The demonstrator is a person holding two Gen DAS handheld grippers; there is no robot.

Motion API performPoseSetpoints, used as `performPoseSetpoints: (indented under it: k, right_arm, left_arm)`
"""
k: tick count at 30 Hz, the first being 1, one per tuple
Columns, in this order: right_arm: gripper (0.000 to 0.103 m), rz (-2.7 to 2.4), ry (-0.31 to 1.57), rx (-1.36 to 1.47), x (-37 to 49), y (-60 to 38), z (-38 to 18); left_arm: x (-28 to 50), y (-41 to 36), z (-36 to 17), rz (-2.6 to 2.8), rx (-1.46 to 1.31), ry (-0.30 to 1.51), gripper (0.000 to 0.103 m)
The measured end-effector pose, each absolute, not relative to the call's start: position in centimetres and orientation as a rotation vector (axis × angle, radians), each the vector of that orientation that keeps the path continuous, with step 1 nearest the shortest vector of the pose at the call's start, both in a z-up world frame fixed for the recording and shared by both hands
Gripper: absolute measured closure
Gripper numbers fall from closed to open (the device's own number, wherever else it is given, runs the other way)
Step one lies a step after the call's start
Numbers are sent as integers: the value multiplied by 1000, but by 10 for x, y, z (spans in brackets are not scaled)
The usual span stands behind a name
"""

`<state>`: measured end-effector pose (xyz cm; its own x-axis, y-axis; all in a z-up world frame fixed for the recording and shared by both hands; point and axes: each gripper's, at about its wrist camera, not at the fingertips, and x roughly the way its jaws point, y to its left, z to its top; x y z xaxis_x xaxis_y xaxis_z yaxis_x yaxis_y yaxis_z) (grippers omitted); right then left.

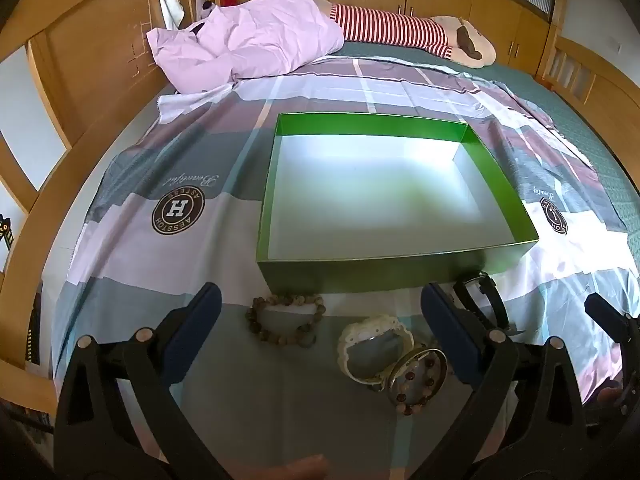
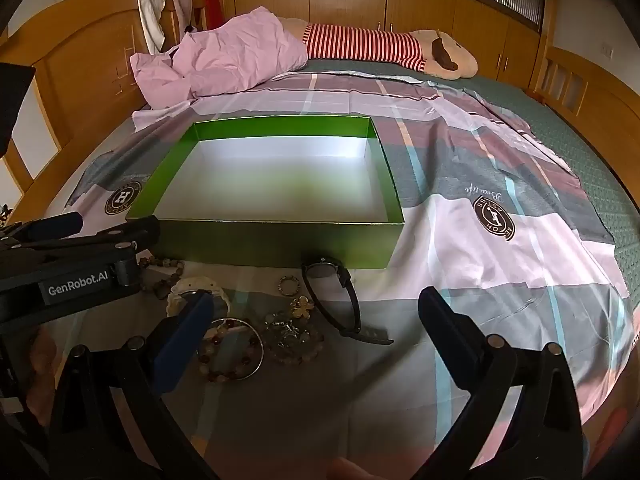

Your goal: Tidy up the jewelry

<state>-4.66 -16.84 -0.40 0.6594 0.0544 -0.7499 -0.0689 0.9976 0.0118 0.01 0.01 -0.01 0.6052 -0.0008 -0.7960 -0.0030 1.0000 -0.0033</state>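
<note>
An open green box (image 1: 360, 270) with a white, empty inside lies on the bed; it also shows in the right wrist view (image 2: 276, 240). In front of it lie a brown bead bracelet (image 1: 280, 320), a white watch (image 1: 374, 346), a metal bangle with a bead bracelet (image 1: 418, 376) and a black watch (image 1: 482, 300). The right wrist view shows the black watch (image 2: 340, 296), a small ring (image 2: 289, 284), a gold flower piece (image 2: 302, 306) and bead bracelets (image 2: 230, 352). My left gripper (image 1: 320, 320) is open above the jewelry. My right gripper (image 2: 316, 320) is open above it too.
A patterned pink and grey sheet (image 1: 160, 264) covers the bed. A crumpled pink quilt (image 1: 248, 40) and a plush toy in red stripes (image 1: 400, 28) lie at the far end. Wooden bed frame (image 1: 44, 208) runs along the left.
</note>
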Motion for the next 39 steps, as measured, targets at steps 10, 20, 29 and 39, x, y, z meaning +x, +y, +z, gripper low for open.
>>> performPoseSetpoints:
  k: [10, 20, 29, 39]
  right_arm:
    - [3, 68, 845, -22, -47, -165, -1]
    - [3, 82, 858, -17, -47, -166, -4]
    - [3, 86, 856, -30, -47, -163, -4]
    - [3, 89, 856, -36, -46, -161, -2]
  left_arm:
    - [0, 0, 0, 4, 1, 917, 4]
    - [0, -1, 0, 9, 3, 922, 4]
    - [2, -4, 0, 10, 2, 923, 4]
    - [2, -4, 0, 10, 3, 923, 4]
